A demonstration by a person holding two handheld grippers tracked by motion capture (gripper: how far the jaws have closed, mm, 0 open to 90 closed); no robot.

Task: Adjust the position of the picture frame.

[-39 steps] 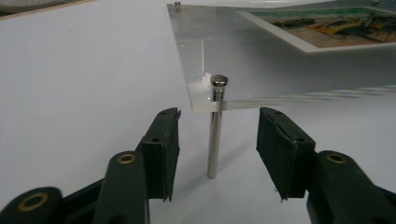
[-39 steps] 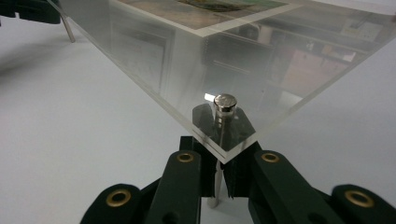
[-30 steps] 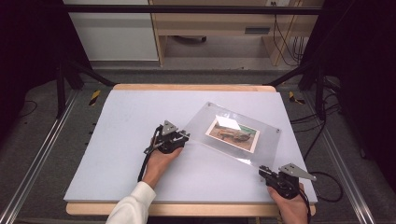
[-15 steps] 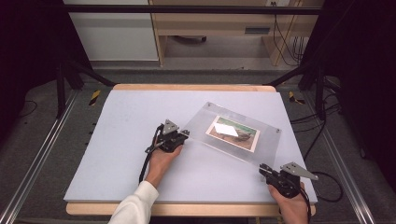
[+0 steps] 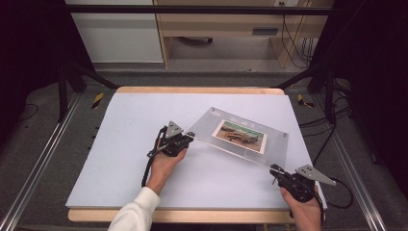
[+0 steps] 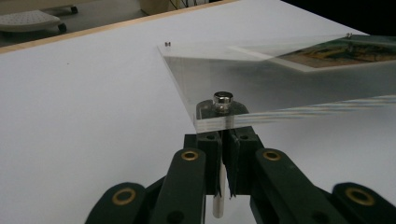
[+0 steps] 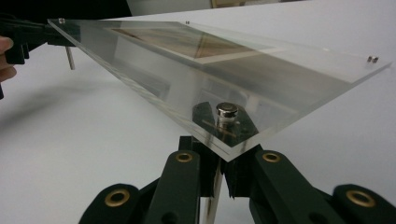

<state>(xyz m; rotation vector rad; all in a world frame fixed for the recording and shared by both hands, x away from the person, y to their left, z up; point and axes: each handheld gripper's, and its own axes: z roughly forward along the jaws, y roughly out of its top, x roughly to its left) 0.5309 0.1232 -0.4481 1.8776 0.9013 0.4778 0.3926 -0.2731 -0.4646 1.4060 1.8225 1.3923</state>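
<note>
The clear frame point(image 5: 243, 137) with a photo point(image 5: 240, 136) inside sits at 3 o'clock from the middle of the desk point(image 5: 120, 144). Its long side runs from 10 to 4 o'clock. The left gripper point(image 5: 188, 136) is pinched tight under the 9 o'clock corner post point(image 6: 222, 101). The right gripper point(image 5: 275, 169) is pinched tight under the 5 o'clock corner. Each hand has one end, so both must lift together.

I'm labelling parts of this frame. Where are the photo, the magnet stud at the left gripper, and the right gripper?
photo point(image 5: 239, 136), high view, middle of the print.
magnet stud point(image 6: 222, 99), left gripper view, its metal cap.
right gripper point(image 5: 275, 171), high view, at its fingertips.
</note>
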